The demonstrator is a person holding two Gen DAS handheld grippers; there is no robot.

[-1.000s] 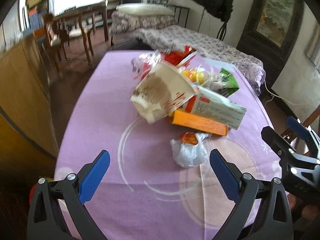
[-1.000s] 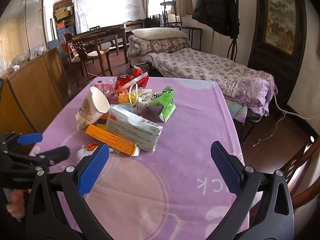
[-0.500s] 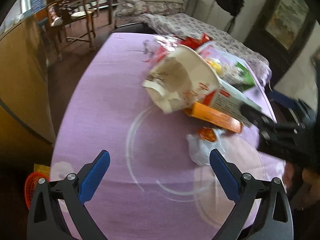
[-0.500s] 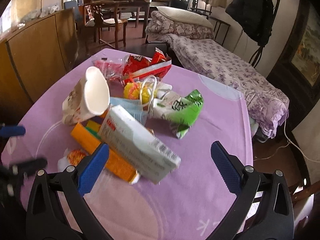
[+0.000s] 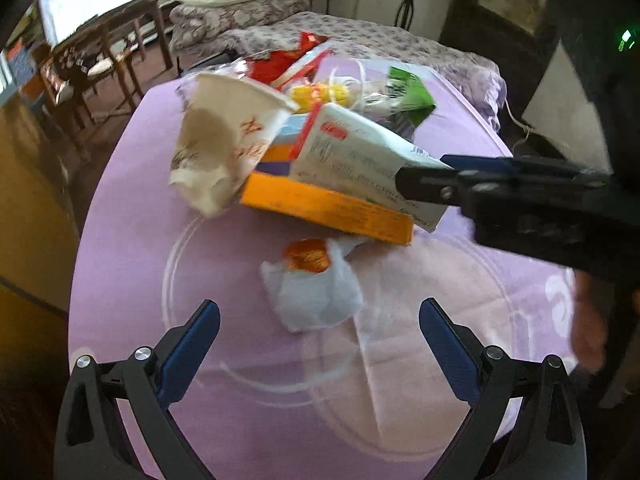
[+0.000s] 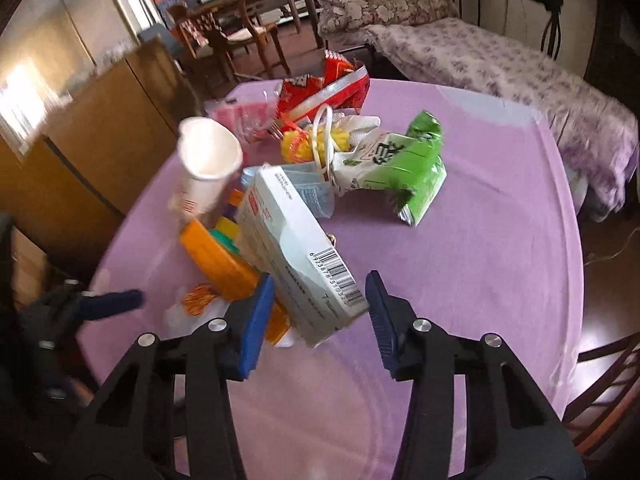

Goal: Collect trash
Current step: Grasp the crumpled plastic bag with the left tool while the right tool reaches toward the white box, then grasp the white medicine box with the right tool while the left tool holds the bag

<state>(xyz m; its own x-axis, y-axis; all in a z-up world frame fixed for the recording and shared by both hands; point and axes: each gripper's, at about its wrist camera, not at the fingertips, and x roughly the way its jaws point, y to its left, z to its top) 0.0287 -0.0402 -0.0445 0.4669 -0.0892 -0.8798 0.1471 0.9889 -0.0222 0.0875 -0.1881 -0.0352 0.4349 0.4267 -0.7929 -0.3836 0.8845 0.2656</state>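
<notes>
While closing in on the pale green-and-white cardboard box point(image 6: 296, 252), right gripper point(image 6: 320, 312) straddling its barcoded near end, jaws just narrowing, not yet pinching. Long axis running away across the lilac-clothed worktop point(image 6: 480, 248). Left gripper point(image 5: 320, 344) wide open, nearer the crumpled white wrapper point(image 5: 316, 292).

The white box point(image 6: 298, 252) bears a barcode whose digits begin 6923878; its other print, and red characters on the paper cup point(image 5: 228, 140), are unreadable.

Bed point(image 6: 480, 56) w/ floral cover behind table point(image 6: 500, 240); wooden chairs point(image 6: 236, 40), cabinet point(image 6: 80, 152) at left; bright window.
</notes>
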